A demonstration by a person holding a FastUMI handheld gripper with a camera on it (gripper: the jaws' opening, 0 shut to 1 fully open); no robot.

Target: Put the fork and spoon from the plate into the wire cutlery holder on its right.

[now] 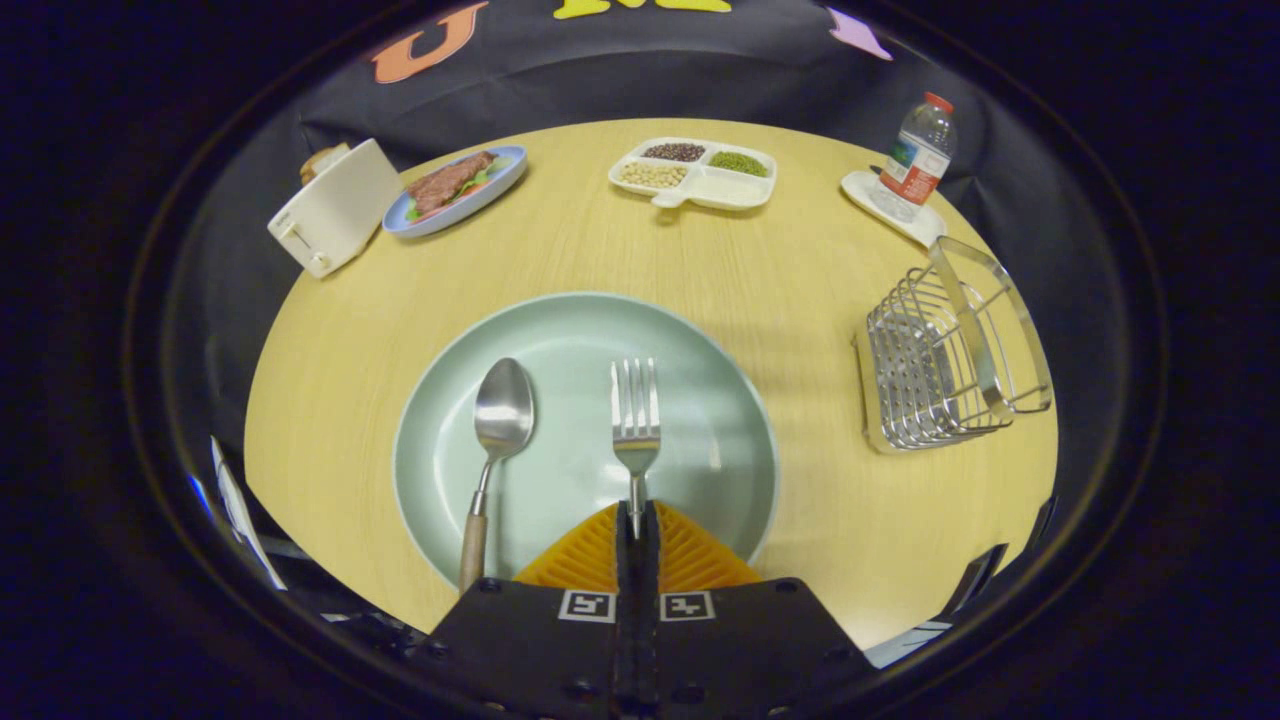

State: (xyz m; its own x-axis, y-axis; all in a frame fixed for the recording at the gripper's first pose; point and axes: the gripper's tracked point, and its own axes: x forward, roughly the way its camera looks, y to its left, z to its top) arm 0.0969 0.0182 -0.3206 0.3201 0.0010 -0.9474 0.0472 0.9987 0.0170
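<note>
A pale green plate [700, 340] lies on the round wooden table just ahead of my fingers. A metal fork [635, 415] points away from me over the plate, its handle pinched between my two fingers. My gripper [636, 520] is shut on the fork's handle. A spoon [497, 430] with a wooden handle lies on the plate to the left of the fork, bowl away from me. The wire cutlery holder [945, 360] stands on the table to the right of the plate, tilted in this view, with nothing visible inside.
A white toaster [335, 208] and a blue plate of food [455, 188] sit at the far left. A white divided tray of beans [694, 172] is at the far middle. A water bottle [915, 155] stands on a white coaster at the far right.
</note>
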